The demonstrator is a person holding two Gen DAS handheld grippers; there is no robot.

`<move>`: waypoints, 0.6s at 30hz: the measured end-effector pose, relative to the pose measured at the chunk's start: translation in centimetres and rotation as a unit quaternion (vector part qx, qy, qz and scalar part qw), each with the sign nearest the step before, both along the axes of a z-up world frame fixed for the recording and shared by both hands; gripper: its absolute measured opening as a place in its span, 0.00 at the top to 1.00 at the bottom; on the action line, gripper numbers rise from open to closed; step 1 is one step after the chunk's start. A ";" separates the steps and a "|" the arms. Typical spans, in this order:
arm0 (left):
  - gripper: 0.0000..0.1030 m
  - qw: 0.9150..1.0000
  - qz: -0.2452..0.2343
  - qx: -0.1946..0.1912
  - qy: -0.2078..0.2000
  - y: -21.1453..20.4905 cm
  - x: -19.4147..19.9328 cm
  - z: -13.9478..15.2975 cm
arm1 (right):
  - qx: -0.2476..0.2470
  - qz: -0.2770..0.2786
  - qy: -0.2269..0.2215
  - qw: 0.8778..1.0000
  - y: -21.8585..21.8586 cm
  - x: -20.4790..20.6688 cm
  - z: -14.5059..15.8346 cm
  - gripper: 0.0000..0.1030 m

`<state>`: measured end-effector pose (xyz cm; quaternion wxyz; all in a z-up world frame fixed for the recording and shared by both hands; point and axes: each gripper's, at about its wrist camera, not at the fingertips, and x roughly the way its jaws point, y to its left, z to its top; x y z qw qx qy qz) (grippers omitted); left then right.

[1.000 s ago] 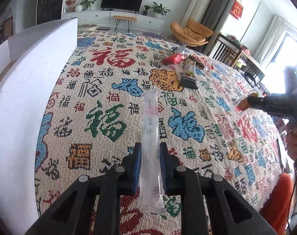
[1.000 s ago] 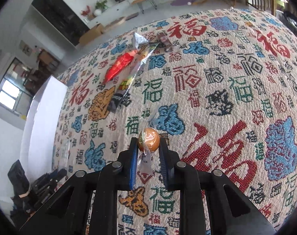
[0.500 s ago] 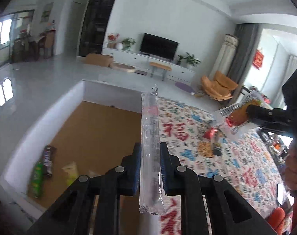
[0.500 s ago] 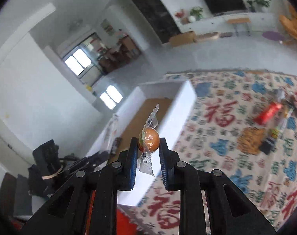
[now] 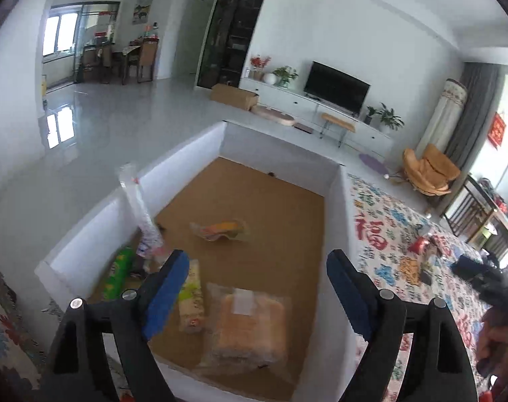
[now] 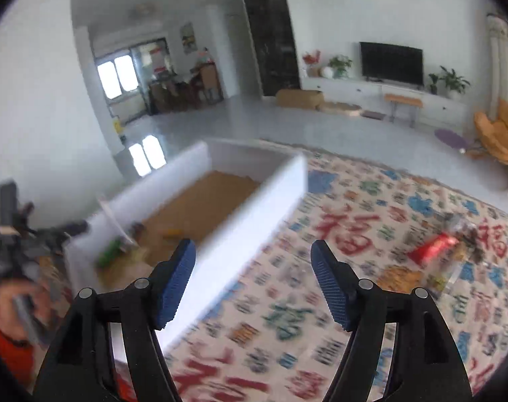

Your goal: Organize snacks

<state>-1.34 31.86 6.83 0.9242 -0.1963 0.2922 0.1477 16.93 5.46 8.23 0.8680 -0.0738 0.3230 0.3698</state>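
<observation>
Left wrist view shows our left gripper [image 5: 257, 288] opening wide above the white box [image 5: 334, 221], nothing between its pads. The clear tube snack [image 5: 140, 211] it clamped a second ago now tips against the box's left wall, beside the green packet [image 5: 118, 273]. Our right gripper [image 6: 254, 281] is opening too, empty; the orange wrapped sweet it pinched has gone, and we cannot tell where among the snacks it lies.
</observation>
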 end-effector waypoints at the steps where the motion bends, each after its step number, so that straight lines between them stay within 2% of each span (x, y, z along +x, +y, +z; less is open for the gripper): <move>1: 0.19 1.000 -0.026 -0.003 -0.007 -1.7 0.5 0.4 | -0.041 -0.027 -0.001 0.999 -2.1 0.6 -2.6 0.28; 3: 0.18 0.997 -0.079 -0.001 -0.018 -5.8 1.3 1.3 | -0.109 -0.080 0.007 0.991 -6.7 1.6 -7.2 0.28; 4: 0.14 0.994 -0.108 0.000 -0.023 -8.0 2.0 1.6 | -0.131 -0.106 0.013 0.986 -9.3 1.8 -9.3 0.28; 5: 0.06 0.991 -0.132 0.002 -0.026 -9.8 2.5 1.9 | -0.142 -0.127 0.018 0.982 -11.6 1.9 -10.6 0.28; 7: 0.00 0.983 -0.181 0.007 -0.029 -13.9 4.2 1.6 | -0.160 -0.171 0.020 0.972 -16.4 1.8 -12.9 0.28; 9: 0.01 0.976 -0.218 0.016 -0.013 -17.6 6.2 0.0 | -0.170 -0.211 0.017 0.963 -20.2 1.3 -14.1 0.28; 12: 0.01 0.970 -0.241 0.016 0.030 -21.5 9.7 -3.5 | -0.164 -0.257 0.023 0.952 -24.2 1.5 -14.8 0.28; 15: 0.01 0.967 -0.243 0.015 0.075 -24.3 13.1 -7.8 | -0.139 -0.270 0.039 0.952 -25.9 1.4 -15.0 0.28; 18: 0.01 0.964 -0.241 0.047 0.100 -26.4 15.0 -10.8 | -0.141 -0.278 0.044 0.949 -26.3 1.9 -15.1 0.23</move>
